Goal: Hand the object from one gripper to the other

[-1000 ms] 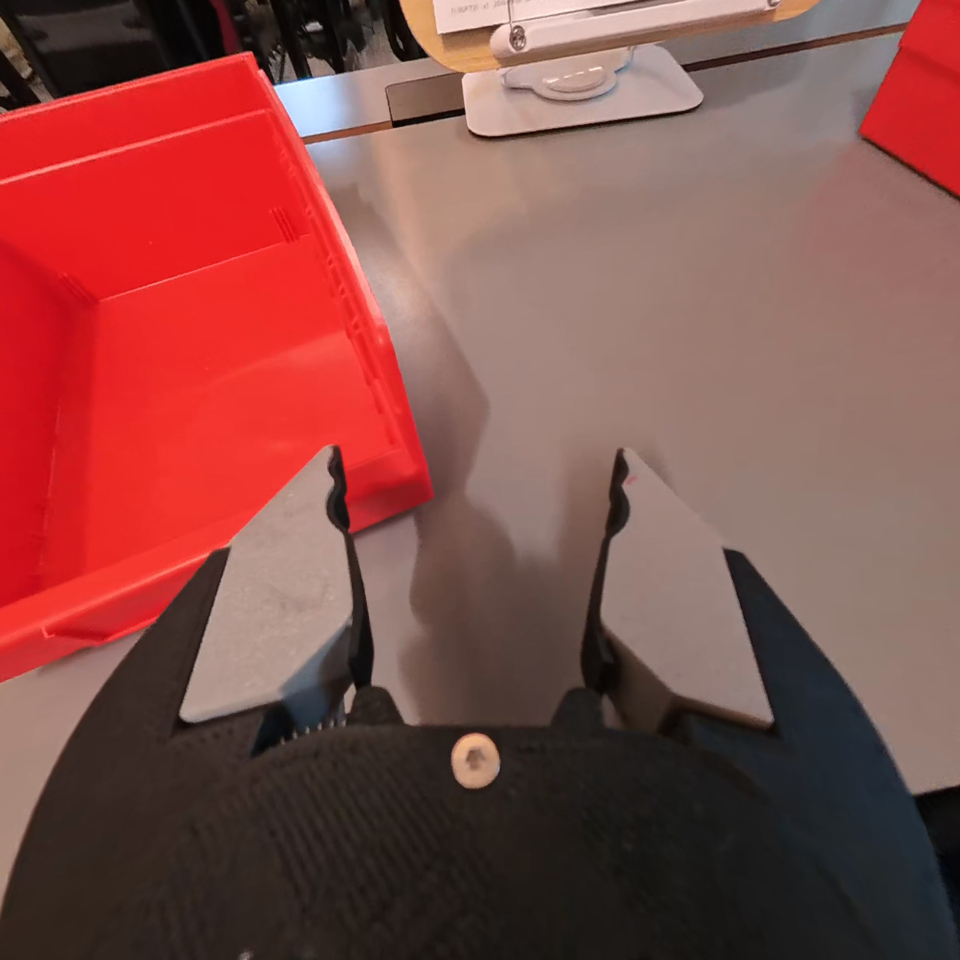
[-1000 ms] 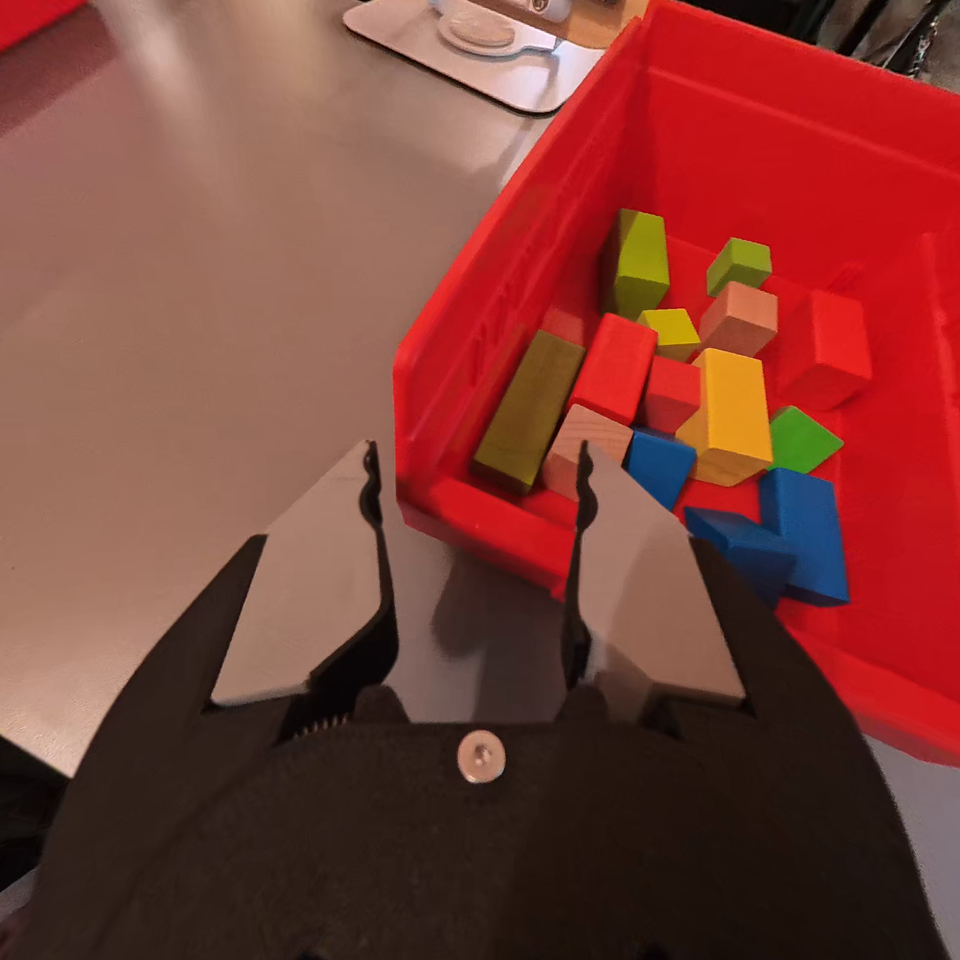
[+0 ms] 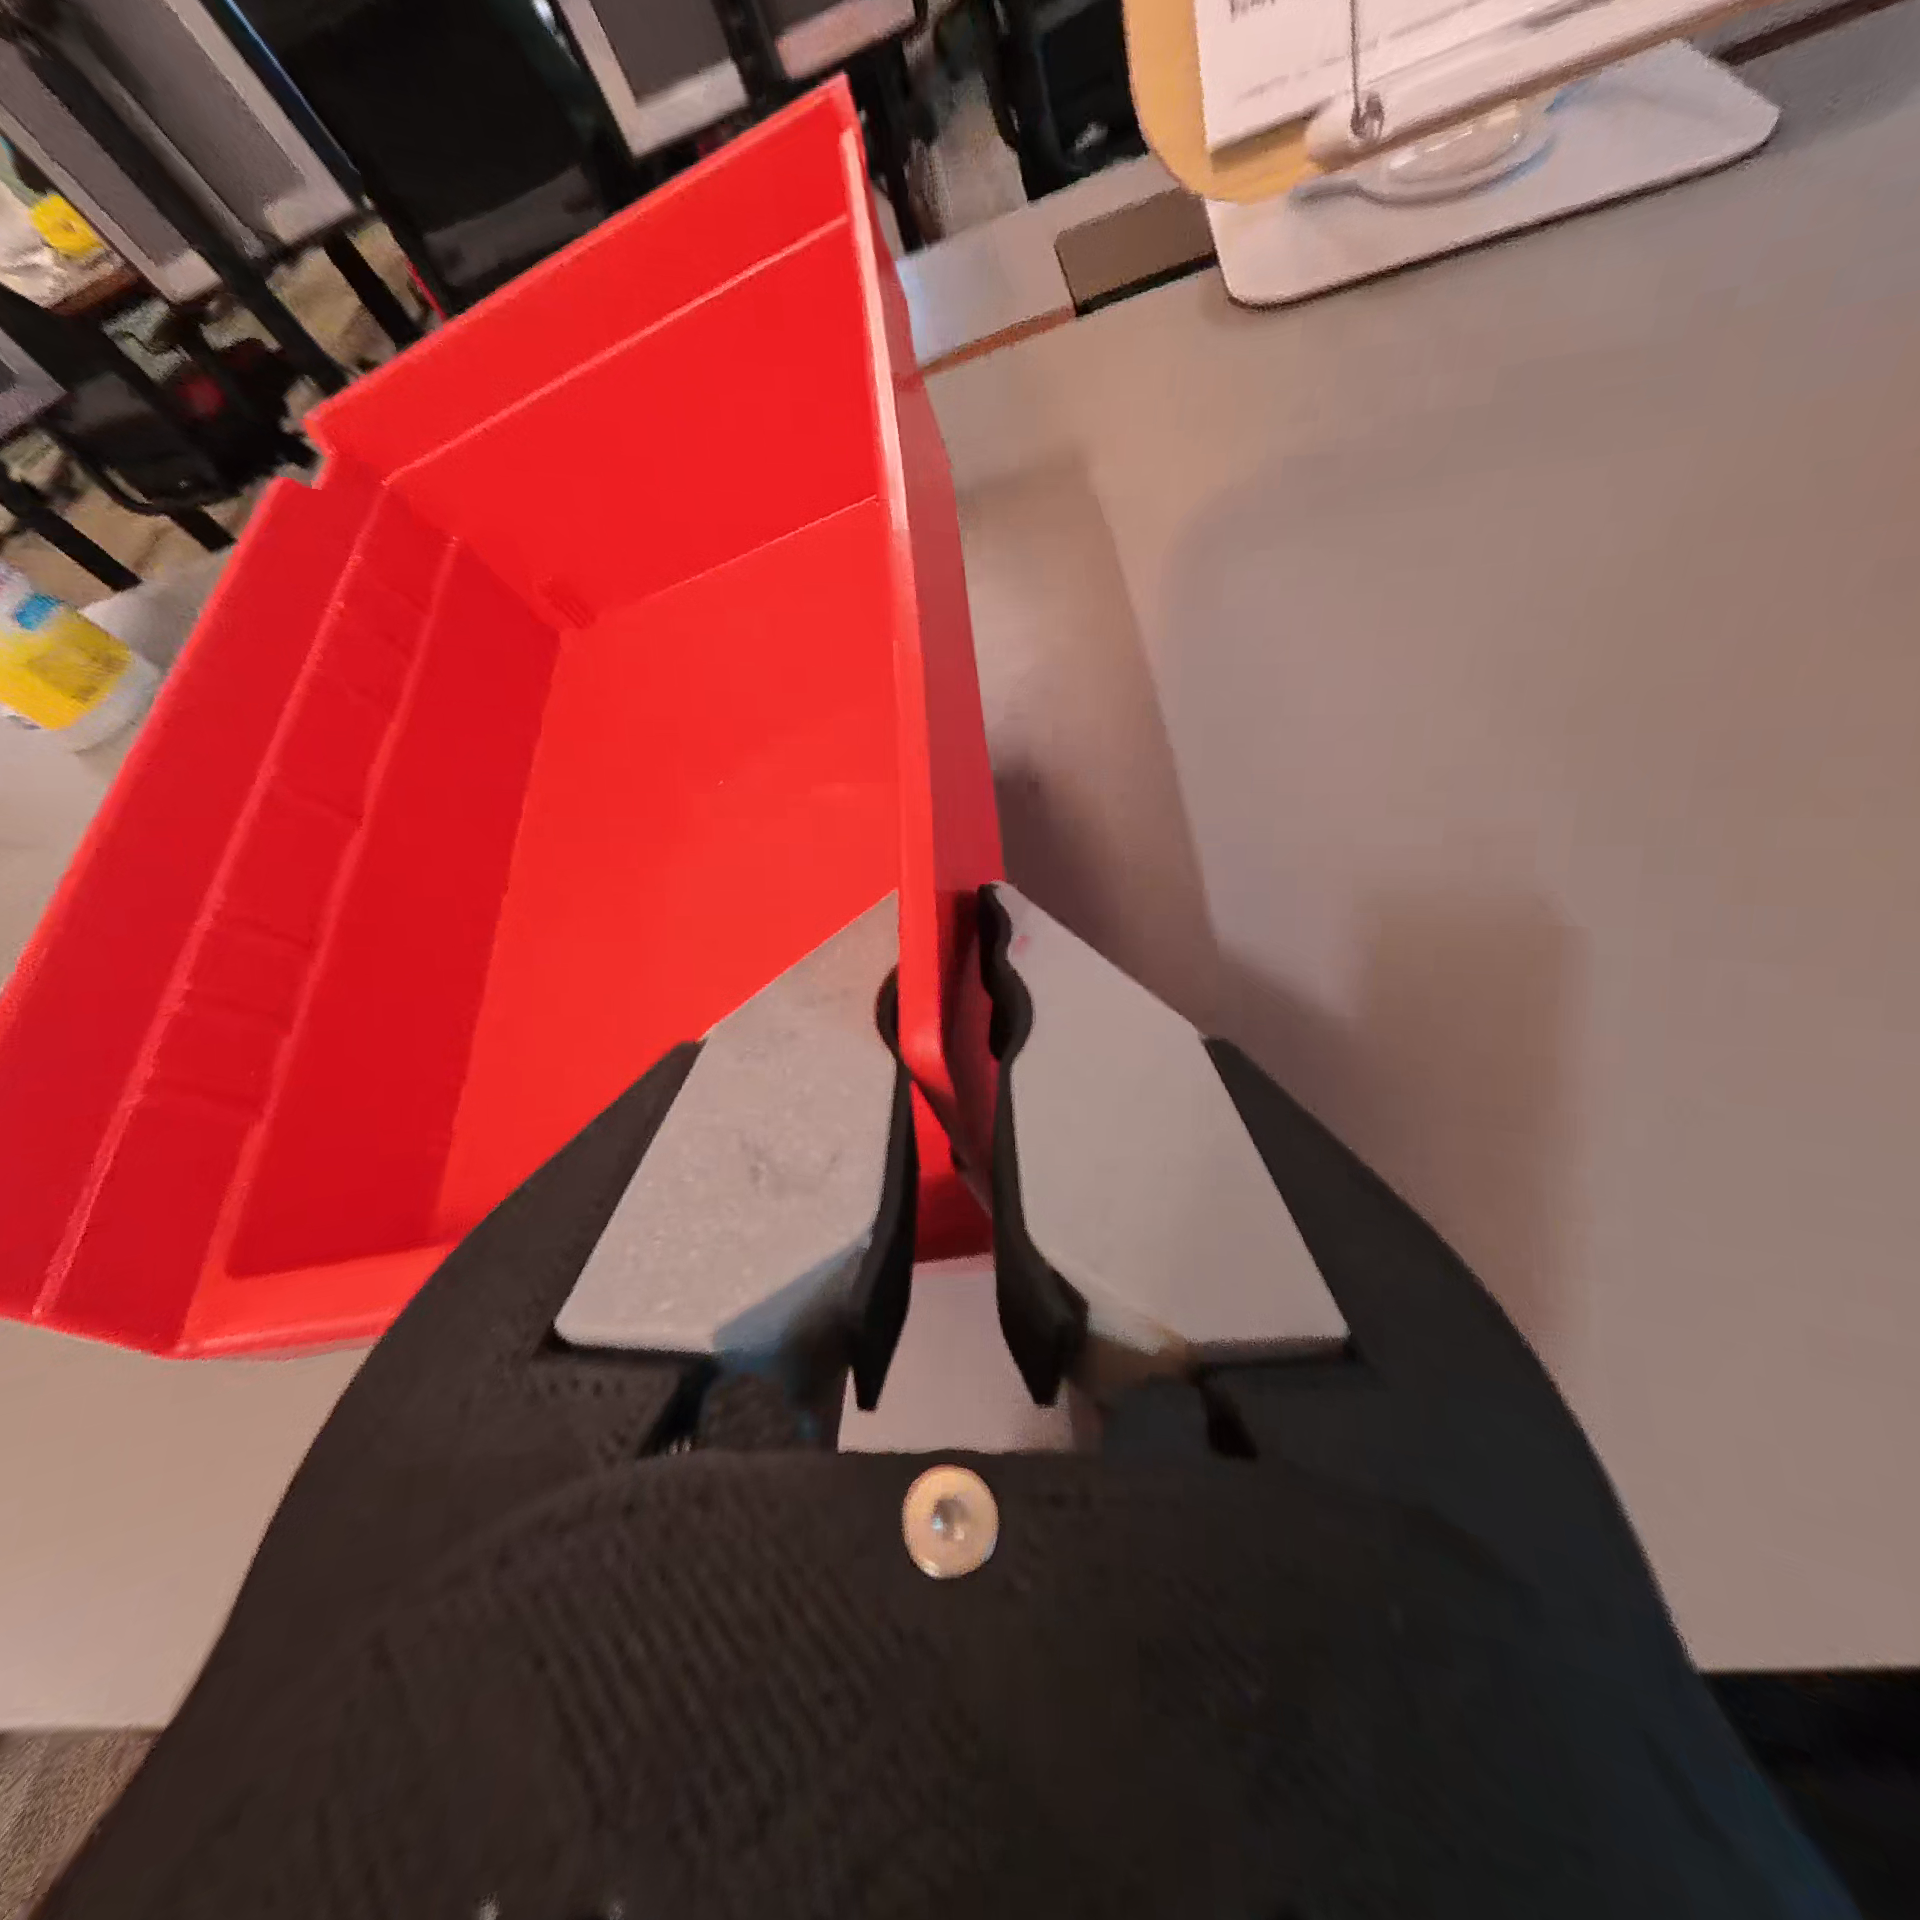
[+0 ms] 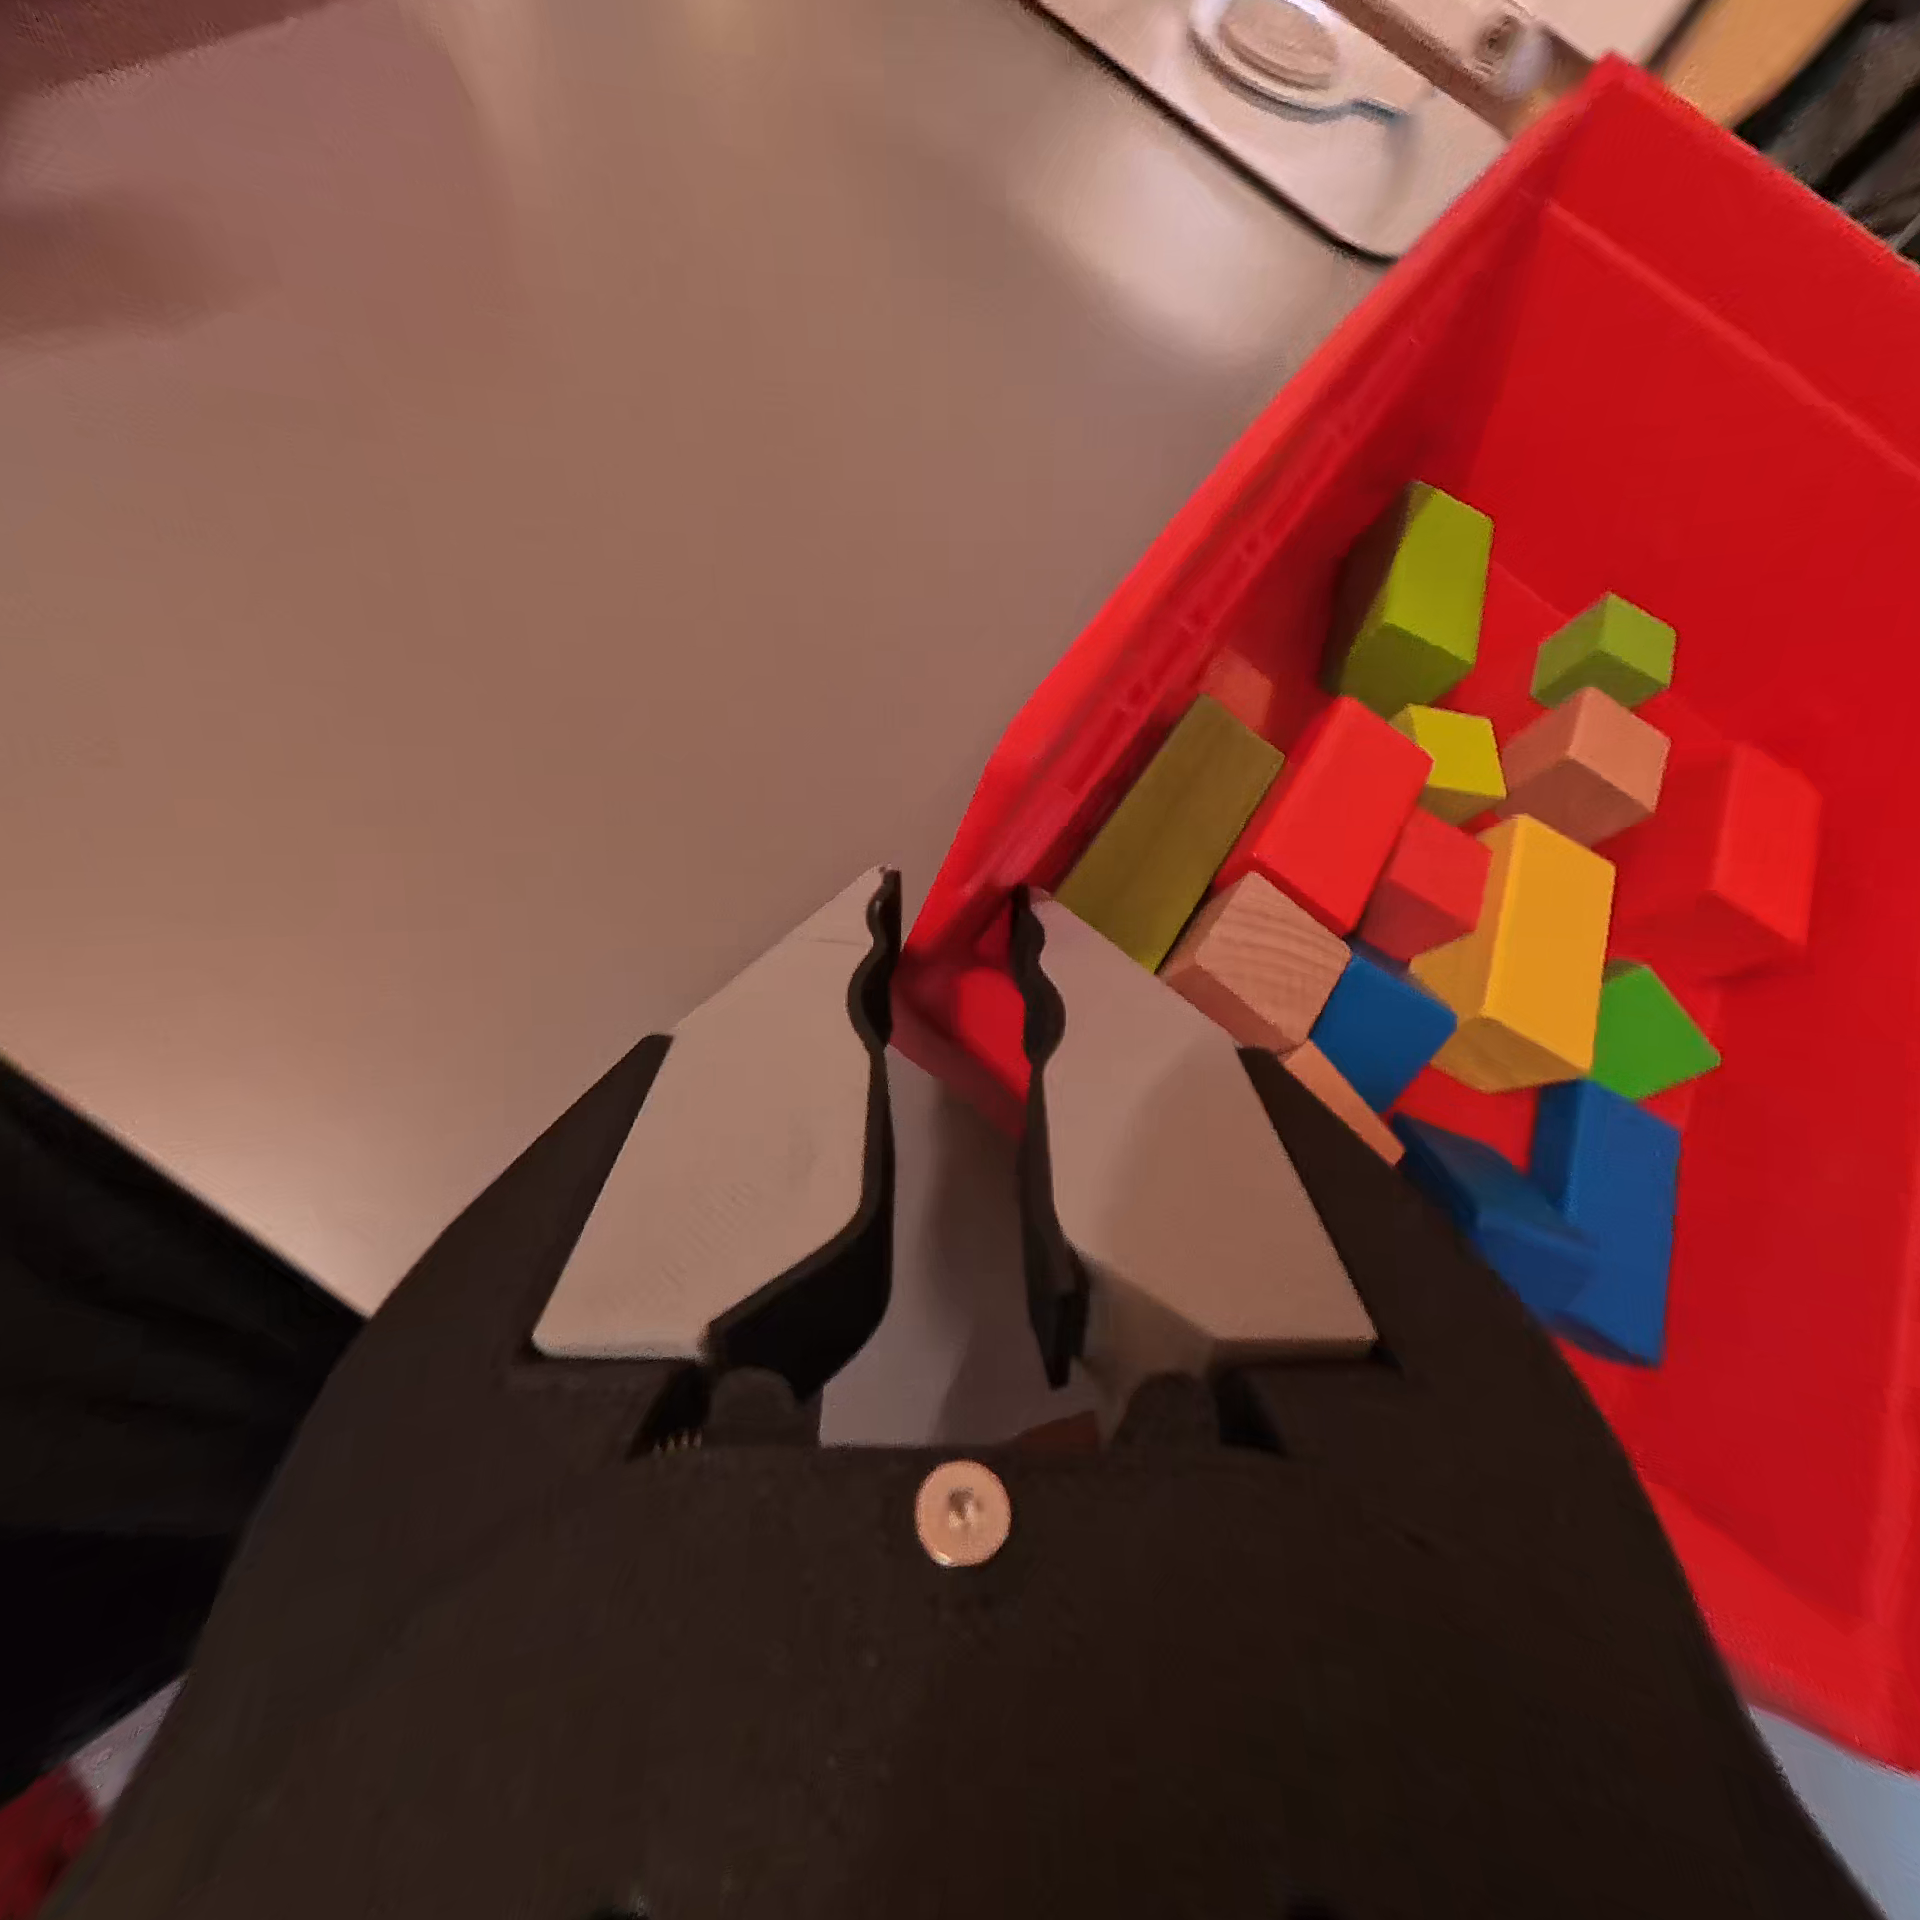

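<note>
This looks like a lab or workshop. A plain grey worktable (image 3: 1507,727) carries red plastic storage bins (image 3: 644,582), the stackable parts kind, one holding painted wooden blocks (image 4: 1538,935). A flat white stand base (image 3: 1507,197) with a clipped sheet sits at the back edge. Beyond the table, dark metal frames and table legs (image 3: 239,260) crowd the room, with cluttered shelves behind.

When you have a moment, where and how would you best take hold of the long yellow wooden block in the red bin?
The long yellow wooden block lies tilted on top of the pile in the red plastic bin, its top and long sides exposed. I would come from above and pinch across its narrow width near the middle; the red block crowding its left side may hinder the fingers.
</note>
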`<action>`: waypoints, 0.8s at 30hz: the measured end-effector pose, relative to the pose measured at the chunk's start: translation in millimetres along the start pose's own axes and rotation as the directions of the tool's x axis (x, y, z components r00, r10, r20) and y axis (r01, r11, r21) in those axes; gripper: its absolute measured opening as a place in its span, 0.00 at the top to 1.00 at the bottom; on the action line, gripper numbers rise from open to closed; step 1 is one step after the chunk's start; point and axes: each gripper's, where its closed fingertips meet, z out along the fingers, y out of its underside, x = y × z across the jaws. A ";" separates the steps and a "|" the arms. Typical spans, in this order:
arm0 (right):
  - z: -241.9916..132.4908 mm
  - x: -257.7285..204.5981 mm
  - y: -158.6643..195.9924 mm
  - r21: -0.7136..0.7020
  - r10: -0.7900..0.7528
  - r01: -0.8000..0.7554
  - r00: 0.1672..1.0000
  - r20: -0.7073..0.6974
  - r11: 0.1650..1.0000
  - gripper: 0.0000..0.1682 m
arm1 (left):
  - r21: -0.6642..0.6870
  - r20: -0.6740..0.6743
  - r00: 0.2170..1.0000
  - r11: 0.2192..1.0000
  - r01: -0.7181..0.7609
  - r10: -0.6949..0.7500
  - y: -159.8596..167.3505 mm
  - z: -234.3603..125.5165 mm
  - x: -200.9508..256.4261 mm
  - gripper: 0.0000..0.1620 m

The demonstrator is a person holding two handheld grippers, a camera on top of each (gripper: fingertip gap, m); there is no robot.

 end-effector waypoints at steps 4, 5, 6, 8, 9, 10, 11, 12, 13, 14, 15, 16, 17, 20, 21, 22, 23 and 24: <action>15.6 -63.8 -30.3 0.005 -0.077 0.077 0.996 0.049 0.997 0.88 | 0.111 -0.023 0.999 0.993 0.026 -0.024 -30.4 -35.1 -11.7 0.97; 20.6 -80.4 -39.4 0.011 -0.087 0.086 0.994 0.062 0.996 0.88 | 0.141 -0.025 0.999 0.990 0.031 -0.028 -37.7 -44.9 -13.8 0.97; 25.8 -97.6 -49.0 0.018 -0.094 0.093 0.992 0.079 0.995 0.88 | 0.167 -0.023 0.999 0.985 0.033 -0.029 -43.9 -54.4 -16.1 0.97; 37.6 -133.1 -69.6 0.038 -0.098 0.094 0.988 0.120 0.995 0.87 | 0.212 -0.009 0.999 0.977 0.038 -0.037 -52.7 -71.8 -21.7 0.97; 44.1 -151.5 -81.0 0.049 -0.091 0.085 0.985 0.144 0.995 0.87 | 0.228 0.001 0.999 0.973 0.039 -0.040 -55.2 -79.5 -25.4 0.97; 51.2 -170.4 -93.1 0.060 -0.083 0.074 0.982 0.169 0.995 0.87 | 0.241 0.011 0.999 0.970 0.040 -0.044 -57.3 -86.6 -29.9 0.97; 59.2 -190.5 -105.5 0.068 -0.077 0.065 0.977 0.197 0.996 0.87 | 0.253 0.020 0.999 0.967 0.044 -0.050 -59.0 -93.3 -34.8 0.97; 67.4 -212.9 -119.0 0.077 -0.073 0.057 0.969 0.234 0.995 0.86 | 0.265 0.028 0.998 0.963 0.049 -0.059 -60.7 -99.9 -40.2 0.97; 74.9 -236.9 -135.8 0.097 -0.068 0.042 0.958 0.279 0.994 0.86 | 0.278 0.037 0.997 0.959 0.057 -0.070 -62.5 -106.4 -45.6 0.97; 79.8 -261.2 -156.2 0.127 -0.060 0.020 0.944 0.324 0.992 0.89 | 0.294 0.045 0.996 0.954 0.065 -0.082 -64.4 -112.8 -50.9 0.97; 83.1 -284.8 -176.8 0.148 -0.058 0.004 0.930 0.362 0.989 0.86 | 0.309 0.054 0.994 0.949 0.071 -0.092 -66.1 -118.9 -55.6 0.97; 83.0 -308.5 -196.1 0.164 -0.066 -0.001 0.912 0.405 0.986 0.86 | 0.321 0.066 0.993 0.944 0.071 -0.097 -67.2 -124.5 -60.1 0.97; 77.8 -330.1 -213.1 0.176 -0.076 -0.005 0.888 0.454 0.984 0.86 | 0.332 0.078 0.992 0.941 0.068 -0.100 -68.0 -130.0 -64.0 0.97; 43.3 -359.5 -244.1 0.263 -0.183 0.050 0.840 0.510 0.963 0.80 | 0.359 0.100 0.989 0.931 0.065 -0.108 -68.4 -145.7 -72.2 0.97; 30.4 -357.1 -247.2 0.306 -0.225 0.072 0.836 0.501 0.949 0.80 | 0.363 0.102 0.989 0.930 0.063 -0.107 -68.5 -150.3 -72.7 0.97; 17.4 -351.9 -246.5 0.341 -0.256 0.084 0.828 0.499 0.936 0.81 | 0.366 0.104 0.989 0.929 0.058 -0.103 -69.5 -154.5 -72.0 0.97; 5.4 -343.8 -242.5 0.369 -0.280 0.091 0.820 0.500 0.925 0.80 | 0.371 0.104 0.990 0.927 0.051 -0.096 -71.5 -158.1 -69.7 0.97; -4.3 -332.0 -236.3 0.387 -0.297 0.098 0.816 0.495 0.917 0.80 | 0.379 0.103 0.991 0.925 0.041 -0.086 -74.6 -161.4 -65.9 0.97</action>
